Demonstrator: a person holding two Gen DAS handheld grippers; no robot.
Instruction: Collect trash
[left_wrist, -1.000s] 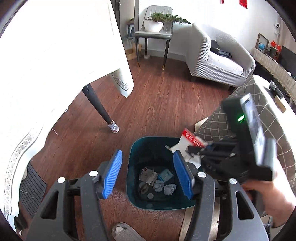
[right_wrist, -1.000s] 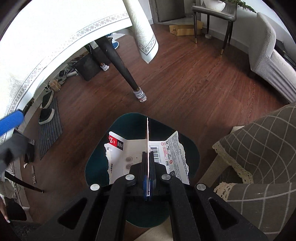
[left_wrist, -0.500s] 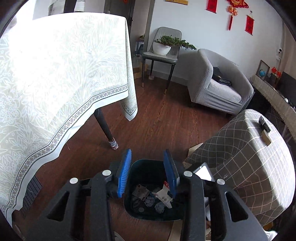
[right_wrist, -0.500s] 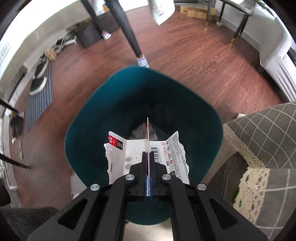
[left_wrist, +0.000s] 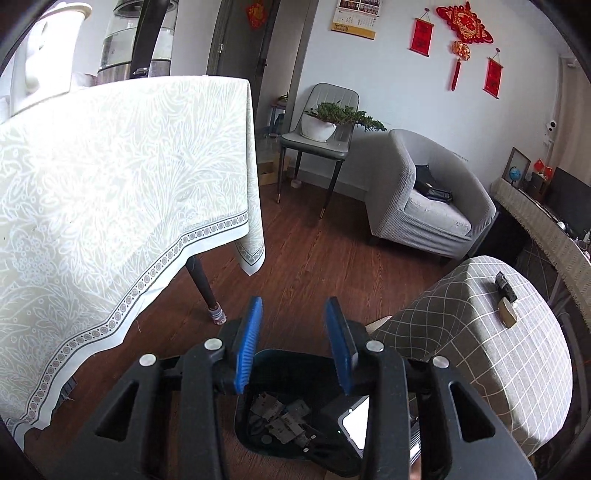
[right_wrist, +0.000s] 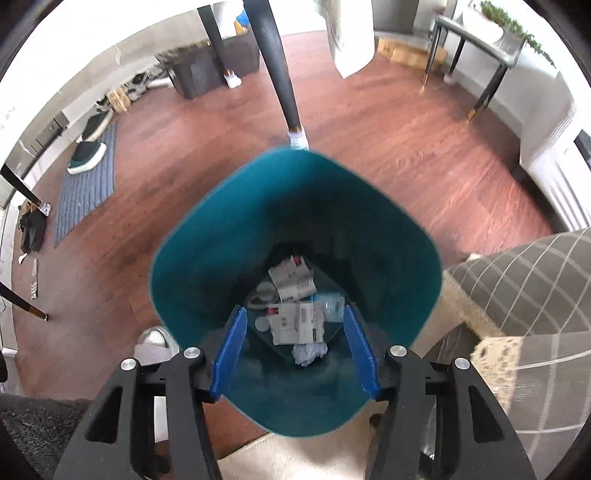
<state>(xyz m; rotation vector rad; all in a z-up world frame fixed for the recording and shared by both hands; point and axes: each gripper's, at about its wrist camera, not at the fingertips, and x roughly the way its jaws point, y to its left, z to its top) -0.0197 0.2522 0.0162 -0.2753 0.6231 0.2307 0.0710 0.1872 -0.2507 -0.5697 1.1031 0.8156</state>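
A teal trash bin (right_wrist: 229, 236) stands on the wood floor, right under my right gripper (right_wrist: 294, 314). Its jaws are opening and nothing is between the blue pads (right_wrist: 229, 343). At the bin's bottom lie torn white packaging with barcodes (right_wrist: 295, 325), another white piece with a red mark (right_wrist: 291, 280) and crumpled paper (right_wrist: 308, 352). In the left wrist view my left gripper (left_wrist: 294, 302) hangs higher, above the same bin (left_wrist: 291, 363), partly open and empty. Grey scraps (left_wrist: 280, 417) show in the bin there.
A table with a pale patterned cloth (left_wrist: 110, 184) stands left of the bin, its dark leg (right_wrist: 280, 74) close by. A checked-cloth seat (left_wrist: 498, 332) borders the bin on the right. Farther off are a grey armchair (left_wrist: 424, 199), a chair with a plant (left_wrist: 317, 144), a mat and shoes (right_wrist: 86, 177).
My right gripper came down over the bin and its jaws parted; the white package left them and now lies inside. My left gripper rose, tilted up toward the room and narrowed.
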